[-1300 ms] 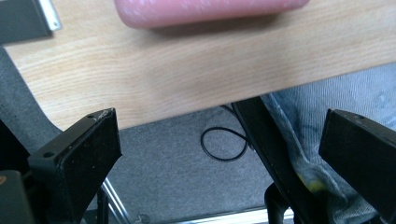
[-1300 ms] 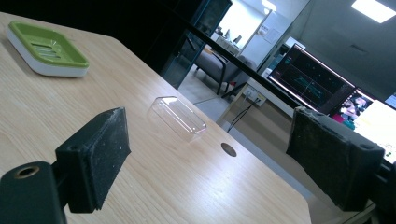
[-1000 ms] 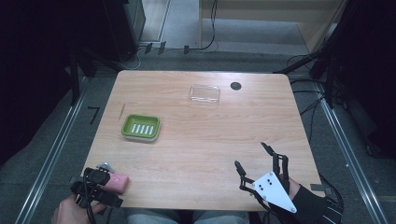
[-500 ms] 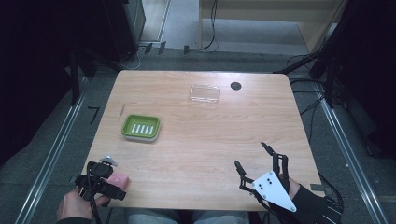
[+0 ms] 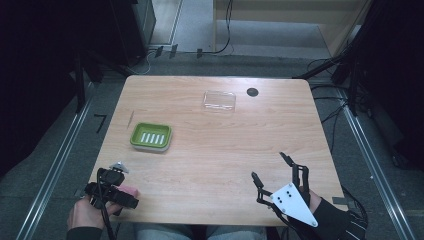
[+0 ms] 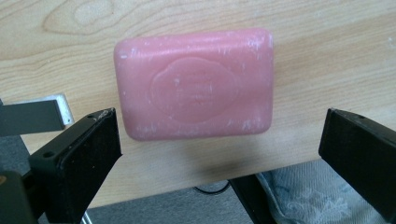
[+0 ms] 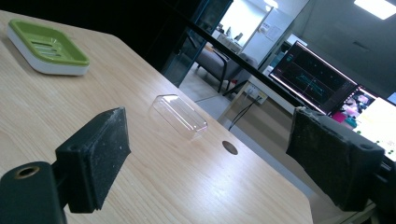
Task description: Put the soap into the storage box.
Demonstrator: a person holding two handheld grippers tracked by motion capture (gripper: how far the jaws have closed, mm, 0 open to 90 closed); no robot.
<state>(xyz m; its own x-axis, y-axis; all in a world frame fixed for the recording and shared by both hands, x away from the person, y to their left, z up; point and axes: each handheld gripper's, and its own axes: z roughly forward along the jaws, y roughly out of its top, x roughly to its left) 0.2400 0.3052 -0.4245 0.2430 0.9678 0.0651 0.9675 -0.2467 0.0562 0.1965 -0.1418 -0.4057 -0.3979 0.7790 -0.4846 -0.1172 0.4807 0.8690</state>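
Observation:
A pink bar of soap lies flat on the wooden table, close to the front left edge. A sliver of this soap peeks out beside my left gripper. In its own view the left gripper points down at the soap, open, one jaw on each side and neither touching. My right gripper is open and holds nothing near the front right, and in its own view that gripper looks across the table. A green soap dish with a slotted floor sits mid-left, seen again as the dish.
A clear plastic lid lies at the back centre, with a dark round hole in the tabletop to its right. A thin stick lies near the left edge. The table's front edge runs just below the soap. Monitors stand beyond the table.
My left gripper has shifted slightly forward over the soap at the table's front edge. The right gripper has stayed in place.

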